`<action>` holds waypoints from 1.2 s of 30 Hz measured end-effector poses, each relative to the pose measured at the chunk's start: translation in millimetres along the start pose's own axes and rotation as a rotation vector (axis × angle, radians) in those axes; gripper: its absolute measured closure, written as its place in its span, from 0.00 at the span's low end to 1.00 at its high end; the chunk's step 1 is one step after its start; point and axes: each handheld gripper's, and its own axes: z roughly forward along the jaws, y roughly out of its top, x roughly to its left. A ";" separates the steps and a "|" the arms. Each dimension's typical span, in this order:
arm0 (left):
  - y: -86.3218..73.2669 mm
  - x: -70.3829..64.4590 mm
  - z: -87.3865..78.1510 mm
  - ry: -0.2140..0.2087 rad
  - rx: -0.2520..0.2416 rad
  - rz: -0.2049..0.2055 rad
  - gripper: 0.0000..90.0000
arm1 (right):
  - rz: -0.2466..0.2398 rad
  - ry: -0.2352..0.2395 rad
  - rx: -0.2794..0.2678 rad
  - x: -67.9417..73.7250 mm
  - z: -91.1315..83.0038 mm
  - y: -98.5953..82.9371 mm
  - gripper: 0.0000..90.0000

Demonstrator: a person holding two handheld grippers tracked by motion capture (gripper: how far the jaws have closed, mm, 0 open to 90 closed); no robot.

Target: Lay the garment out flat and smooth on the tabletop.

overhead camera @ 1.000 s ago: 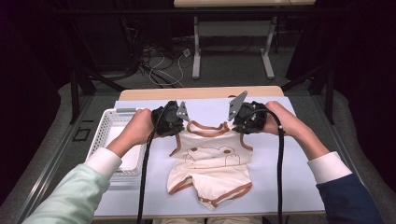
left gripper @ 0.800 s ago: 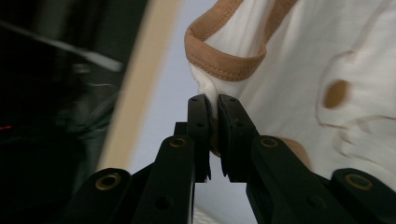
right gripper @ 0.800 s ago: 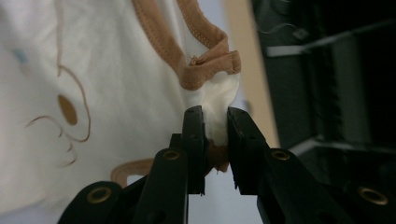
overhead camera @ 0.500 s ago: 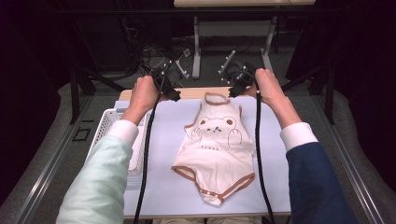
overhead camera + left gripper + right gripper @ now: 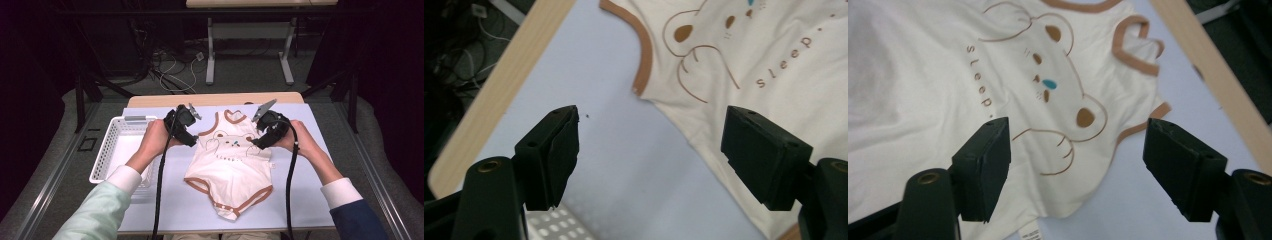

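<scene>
Table [image 5: 310, 200], pale lavender-blue top with a light wood strip along the far edge; wood edge also seen in the left gripper view [image 5: 499, 95] and the right gripper view [image 5: 1208, 70]

White perforated basket [image 5: 112, 145] at the table's left side, near the person's left forearm; a corner of its mesh shows low in the left gripper view [image 5: 556, 225]

Cream baby bodysuit [image 5: 230, 162] lying flat, front up, near the middle of the table, neck toward the far edge, crotch end toward the person. Brown trim at neck, armholes and leg openings. Bear face printed on the chest with the word "sleep" beside it, legible in the right gripper view [image 5: 998, 85] and the left gripper view [image 5: 744, 65]. Small white tag pokes out at its side seam [image 5: 1029, 235]

Left gripper [image 5: 187, 117] held in the left hand [image 5: 152, 142], just beside the bodysuit's left shoulder. Its jaws stand wide apart, nothing between them; one jaw over bare table, the other over the cloth's edge. Contact with the cloth cannot be told

Right gripper [image 5: 265, 114] held in the right hand [image 5: 300, 142], at the bodysuit's right shoulder. Jaws spread wide, empty; they straddle the armhole side, bear's paw print between them

Black cable trails from each gripper toward the near edge

Floor beyond the table: tangle of loose cables [image 5: 170, 70], legs of a second table [image 5: 210, 55]
</scene>
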 end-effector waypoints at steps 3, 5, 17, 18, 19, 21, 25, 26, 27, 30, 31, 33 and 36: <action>-3.1 -5.4 8.4 -0.025 -0.003 -0.028 0.26 | 0.009 0.029 -0.004 4.8 7.5 -10.8 0.29; -5.4 -9.5 14.8 -0.032 -0.001 -0.049 0.26 | 0.022 0.047 -0.005 7.2 11.5 -16.1 0.29; -21.0 -14.4 64.9 -0.046 0.013 -0.269 0.34 | 0.149 0.080 -0.052 13.9 32.6 -48.2 0.32; -22.1 -14.3 68.8 -0.050 0.015 -0.288 0.35 | 0.140 0.081 -0.061 13.4 34.2 -51.0 0.33; -23.4 -14.2 73.2 -0.048 0.021 -0.298 0.36 | 0.146 0.077 -0.059 14.2 34.9 -53.4 0.33; -25.9 -15.6 79.3 -0.053 0.023 -0.316 0.40 | 0.156 0.085 -0.063 15.2 36.1 -58.7 0.33; -30.2 -21.4 90.4 -0.064 0.036 -0.327 0.45 | 0.191 0.093 -0.084 16.0 37.9 -69.9 0.35; -30.9 -23.0 92.5 -0.060 0.036 -0.329 0.47 | 0.198 0.100 -0.087 15.8 39.0 -73.0 0.35; -31.8 -24.6 94.7 -0.068 0.034 -0.330 0.49 | 0.206 0.101 -0.085 15.6 40.6 -75.5 0.36; -34.2 -26.7 99.6 -0.074 0.026 -0.336 0.53 | 0.224 0.104 -0.089 13.4 41.6 -80.2 0.38; -35.3 -26.6 100.5 -0.082 0.019 -0.342 0.55 | 0.225 0.112 -0.094 12.5 41.5 -81.1 0.40; -37.9 -27.0 101.8 -0.092 0.005 -0.346 0.60 | 0.231 0.103 -0.095 11.9 41.9 -82.9 0.41; -41.0 -26.5 101.7 -0.118 -0.012 -0.353 0.67 | 0.242 0.109 -0.098 10.7 43.1 -86.1 0.42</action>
